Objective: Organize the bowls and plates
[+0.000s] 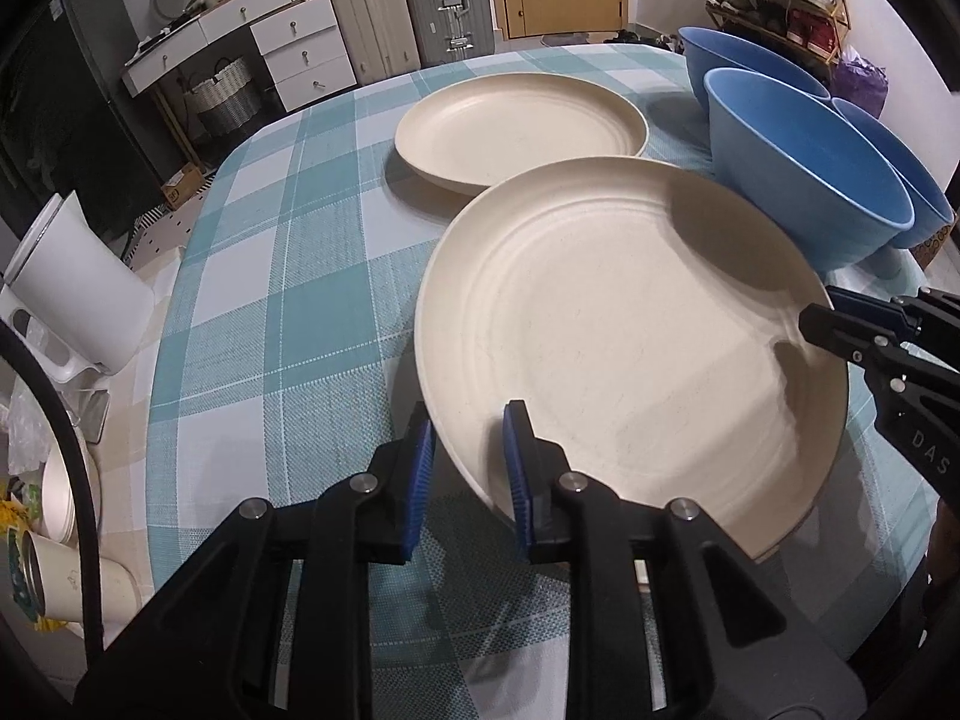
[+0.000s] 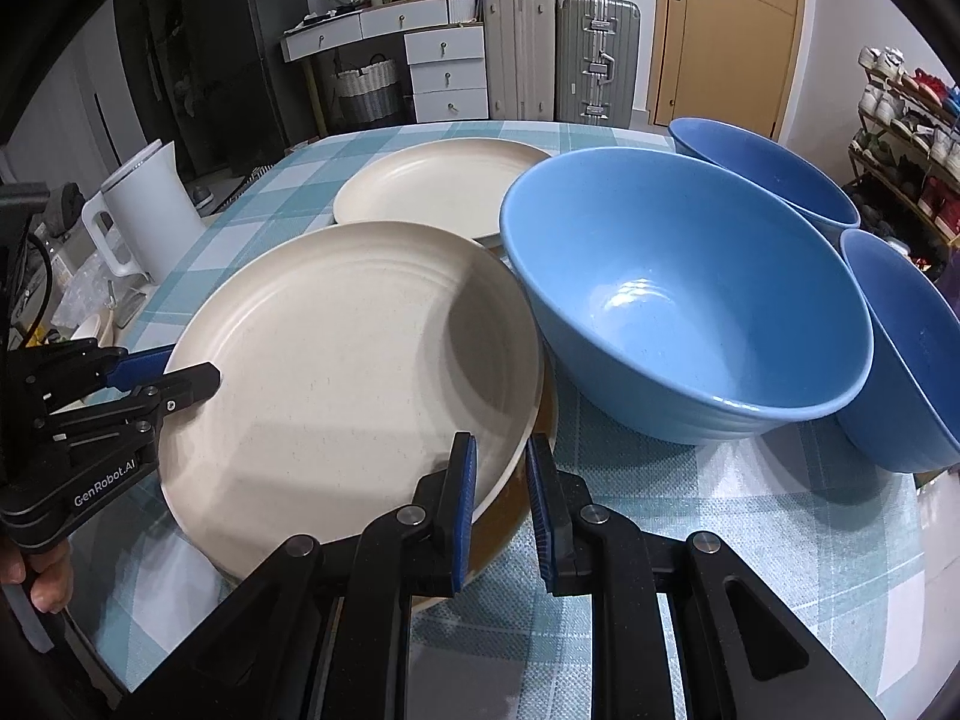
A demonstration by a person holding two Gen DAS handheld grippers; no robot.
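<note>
From the left wrist, our left claw straddles the near rim of the cream plate, one pad inside and one outside, with a gap showing, so we judge it not yet clenched. The right claw reaches in from the right and pinches the opposite rim. Ahead of the fingers lies a second cream plate, partly tucked under the first; ahead and to the right stand the blue bowls.

From the right wrist, the right claw likewise straddles the plate's rim, pads apart with a slight gap; we cannot tell if it grips. The left claw holds the far side. Two opposite holds keep the plate level, and it looks raised and tilted. The nearest bowl sits just ahead-right, touching the plate's edge.
</note>
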